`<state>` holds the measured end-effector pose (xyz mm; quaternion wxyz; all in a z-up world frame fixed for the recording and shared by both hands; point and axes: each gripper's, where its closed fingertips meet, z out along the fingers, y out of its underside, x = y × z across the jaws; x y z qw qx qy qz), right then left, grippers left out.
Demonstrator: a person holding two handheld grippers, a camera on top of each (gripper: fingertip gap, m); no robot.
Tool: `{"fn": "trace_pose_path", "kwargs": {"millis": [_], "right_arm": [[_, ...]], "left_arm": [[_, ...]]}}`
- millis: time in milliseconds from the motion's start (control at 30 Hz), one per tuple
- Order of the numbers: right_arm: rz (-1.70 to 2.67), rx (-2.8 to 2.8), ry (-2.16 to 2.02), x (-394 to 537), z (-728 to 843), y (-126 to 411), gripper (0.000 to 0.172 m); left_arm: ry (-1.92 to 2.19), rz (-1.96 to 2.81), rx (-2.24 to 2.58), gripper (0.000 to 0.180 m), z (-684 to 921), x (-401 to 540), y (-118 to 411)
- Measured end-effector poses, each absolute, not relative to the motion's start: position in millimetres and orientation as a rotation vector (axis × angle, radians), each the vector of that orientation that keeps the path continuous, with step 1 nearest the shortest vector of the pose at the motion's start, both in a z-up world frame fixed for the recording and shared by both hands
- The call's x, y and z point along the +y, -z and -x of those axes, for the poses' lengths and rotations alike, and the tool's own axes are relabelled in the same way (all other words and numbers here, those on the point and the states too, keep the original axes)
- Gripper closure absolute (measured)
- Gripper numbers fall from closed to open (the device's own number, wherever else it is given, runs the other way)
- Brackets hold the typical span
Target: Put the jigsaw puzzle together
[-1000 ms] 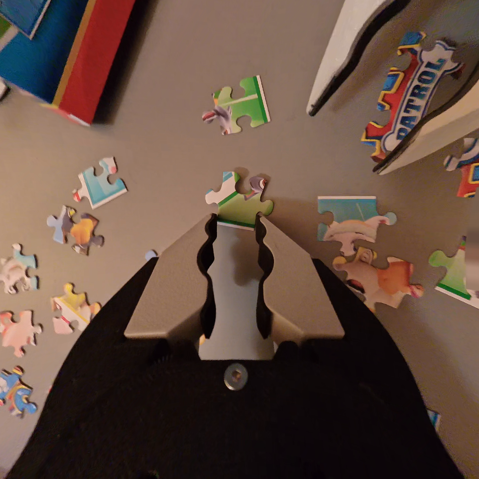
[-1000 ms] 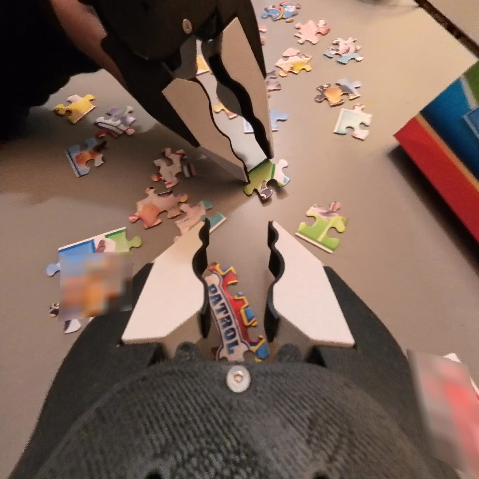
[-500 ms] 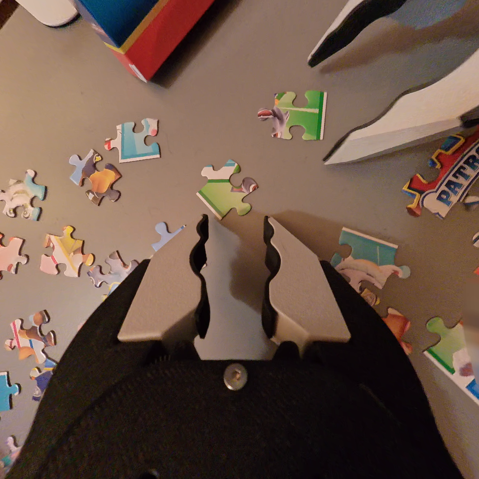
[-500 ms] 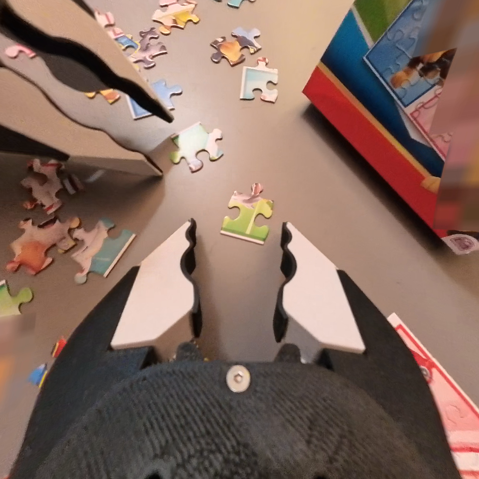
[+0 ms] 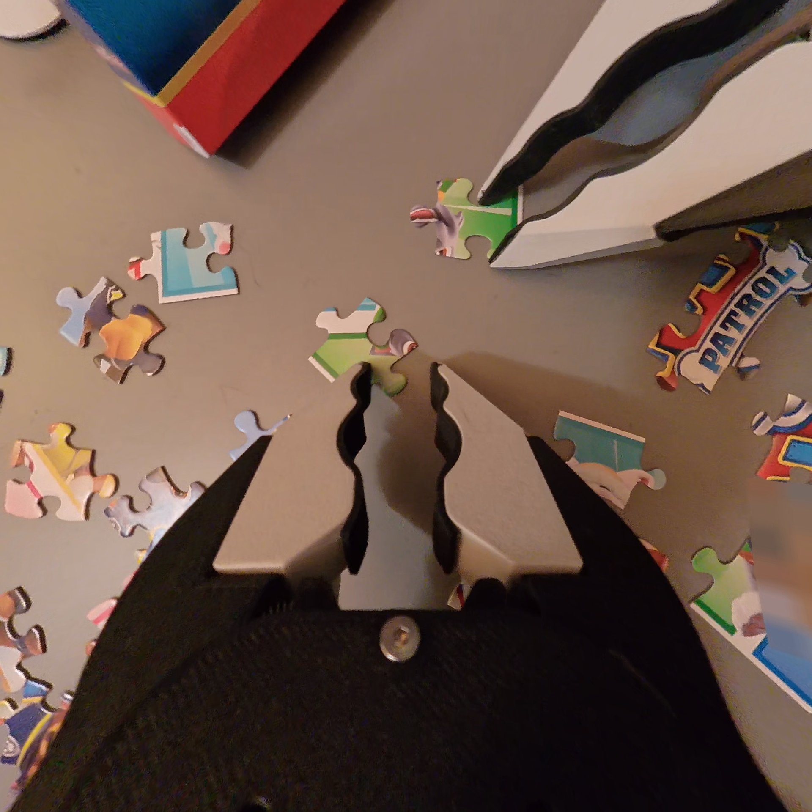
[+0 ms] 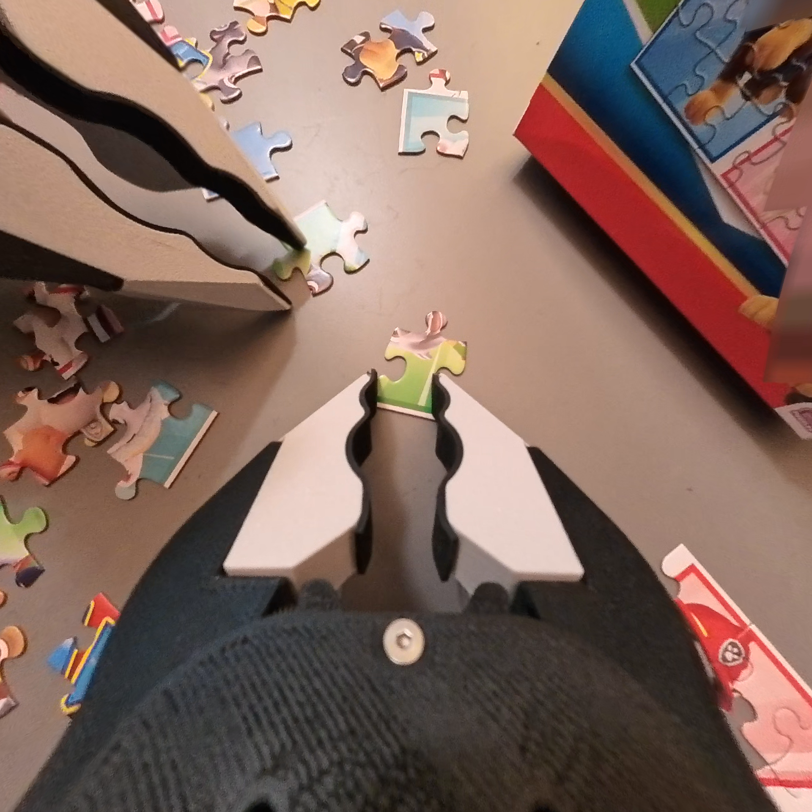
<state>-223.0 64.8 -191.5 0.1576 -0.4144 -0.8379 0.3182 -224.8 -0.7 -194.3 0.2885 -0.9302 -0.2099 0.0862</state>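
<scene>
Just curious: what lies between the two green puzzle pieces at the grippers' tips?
Only bare grey table, between the nearer green piece at the left gripper and the farther green piece at the right gripper; left wrist view.

- Your work surface is a flat grey-brown table [image 5: 342, 132], matte, unevenly lit.
- Red-and-blue box [image 5: 184, 74] sits flat at the far edge (picture printed on top).
- Loose jigsaw pieces lie face up, mostly apart from one another: a green piece with a white edge [image 5: 358, 347] mid-table, a second green piece [image 5: 470, 219] beyond it, a pale blue corner piece [image 5: 189, 263], an orange-and-blue piece [image 5: 114, 329].
- A red piece bearing lettering [image 5: 729, 316] lies to your right.
- A red-bordered sheet [image 6: 747, 650] lies flat near the right edge.
</scene>
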Motion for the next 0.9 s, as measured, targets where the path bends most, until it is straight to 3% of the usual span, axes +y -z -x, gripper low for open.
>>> {"fn": "trace_pose_path", "kwargs": {"millis": [200,333,367,433,567,733,900], "right_arm": [[1.114,-2.464,-0.939,61,209,191,0.150],[1.029,-2.503,-1.004,47,205,188,0.150],[0.994,-2.508,-1.029,43,205,185,0.164],[0.923,-2.509,-1.050,37,206,179,0.168],[0.893,-2.537,-0.935,45,214,185,0.159],[1.054,-2.533,-0.957,50,218,191,0.128],[1.031,-2.505,-0.949,53,221,191,0.135]], "left_arm": [[-0.313,2.538,-0.448,0.167,223,-2,192],[-0.311,2.510,-0.571,0.139,228,-7,192],[-0.305,2.497,-0.600,0.135,231,-9,191],[-0.273,2.482,-0.638,0.130,232,-10,193],[-0.196,2.469,-0.646,0.128,233,-10,195],[-0.156,2.487,-0.609,0.130,233,-6,195],[-0.131,2.503,-0.537,0.138,231,-1,195]]}}
